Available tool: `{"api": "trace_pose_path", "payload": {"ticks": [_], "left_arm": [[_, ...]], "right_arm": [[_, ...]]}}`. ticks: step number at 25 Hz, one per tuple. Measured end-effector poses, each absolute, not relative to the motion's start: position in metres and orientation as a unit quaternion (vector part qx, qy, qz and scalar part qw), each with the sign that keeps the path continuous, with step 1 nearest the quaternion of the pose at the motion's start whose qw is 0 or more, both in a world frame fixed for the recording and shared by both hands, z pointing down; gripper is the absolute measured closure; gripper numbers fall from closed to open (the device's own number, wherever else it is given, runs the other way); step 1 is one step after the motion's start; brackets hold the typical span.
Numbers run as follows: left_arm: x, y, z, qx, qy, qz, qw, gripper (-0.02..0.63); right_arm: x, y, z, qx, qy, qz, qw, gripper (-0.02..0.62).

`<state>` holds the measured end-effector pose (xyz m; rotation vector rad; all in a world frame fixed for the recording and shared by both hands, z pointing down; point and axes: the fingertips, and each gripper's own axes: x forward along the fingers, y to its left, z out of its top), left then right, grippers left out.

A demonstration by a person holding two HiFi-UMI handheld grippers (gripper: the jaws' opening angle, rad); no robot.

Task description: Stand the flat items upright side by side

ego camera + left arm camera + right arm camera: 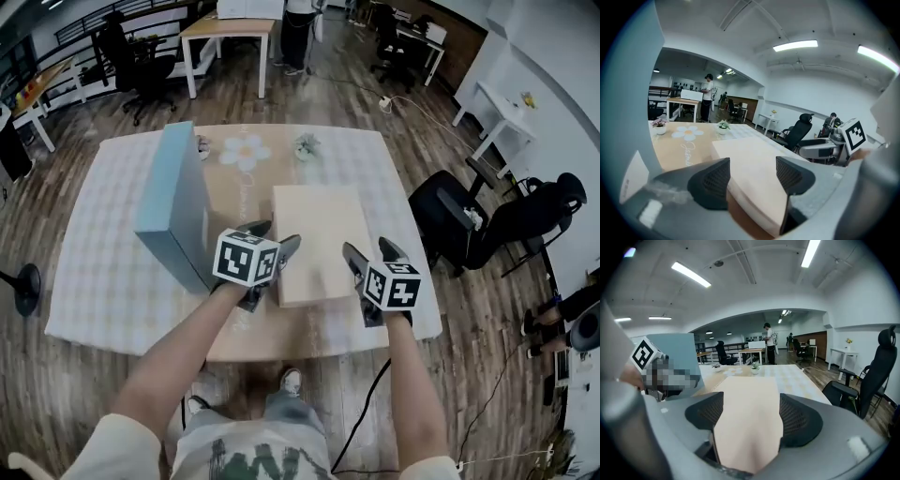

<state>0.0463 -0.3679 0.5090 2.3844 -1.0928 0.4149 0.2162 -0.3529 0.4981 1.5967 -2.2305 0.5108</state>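
Ceiling strip lights [795, 45] give even brightness; fisheye edges darken, foreground blurs.

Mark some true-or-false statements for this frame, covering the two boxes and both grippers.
1. The blue box stands upright on the table. True.
2. The beige box stands upright beside the blue box. False: it lies flat on the table, to the right of the blue box.
3. The left gripper is clamped on the blue box. False: its jaws are apart, at the beige box's near left corner.
4. The right gripper has its jaws apart at the near right part of the beige box. True.
5. A small potted plant sits at the far side of the table. True.
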Motion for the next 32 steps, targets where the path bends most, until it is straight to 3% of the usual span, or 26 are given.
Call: {"api": "trace_pose_path", "payload": {"ticks": [12, 20, 25, 32], "left_arm": [[0.038, -0.438, 0.565, 0.821, -0.443, 0.169, 0.318, 0.291], [0.040, -0.453, 0.584, 0.811, -0.423, 0.149, 0.376, 0.291], [0.044, -0.453, 0.581, 0.807, -0.412, 0.137, 0.401, 0.302], [0.034, -0.446, 0.561, 0.806, -0.434, 0.130, 0.381, 0.322]], "right_arm": [[0.236, -0.466, 0.580, 0.456, -0.805, 0.316, 0.210, 0.182], [0.218, -0.485, 0.601, 0.368, -0.809, 0.414, 0.197, 0.163], [0.214, -0.485, 0.598, 0.361, -0.807, 0.419, 0.208, 0.166], [0.204, -0.484, 0.570, 0.376, -0.833, 0.354, 0.200, 0.186]]}}
